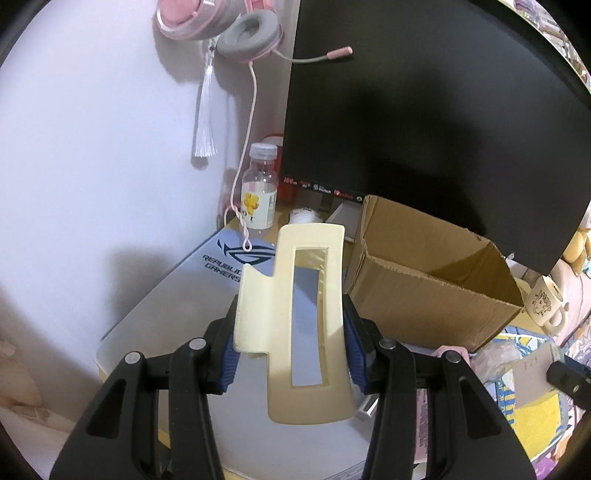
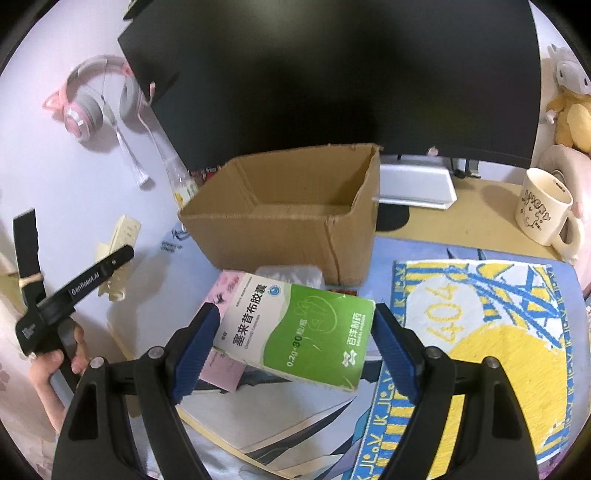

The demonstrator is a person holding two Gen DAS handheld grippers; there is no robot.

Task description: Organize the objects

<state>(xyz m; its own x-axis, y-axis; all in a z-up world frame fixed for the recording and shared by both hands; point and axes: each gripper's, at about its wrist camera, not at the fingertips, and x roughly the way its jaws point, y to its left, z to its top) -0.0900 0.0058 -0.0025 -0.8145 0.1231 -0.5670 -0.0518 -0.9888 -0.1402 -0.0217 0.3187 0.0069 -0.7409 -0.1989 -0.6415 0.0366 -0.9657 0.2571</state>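
Note:
My left gripper (image 1: 291, 332) is shut on a cream hair claw clip (image 1: 328, 306) and holds it above the desk, left of an open cardboard box (image 1: 436, 295). In the right wrist view the clip (image 2: 123, 236) and left gripper (image 2: 92, 277) show at the left. My right gripper (image 2: 295, 332) is shut on a green and white medicine box (image 2: 299, 332), held above the desk in front of the cardboard box (image 2: 280, 236), which looks empty. A pink box (image 2: 225, 365) and a clear plastic pack (image 2: 291, 275) lie under it.
A black monitor (image 2: 332, 74) stands behind the cardboard box. A plastic bottle (image 1: 260, 188) and pink headphones (image 1: 221, 26) are by the wall at left. A cream mug (image 2: 543, 206) stands at right. A yellow and blue towel (image 2: 480, 350) lies on the desk mat.

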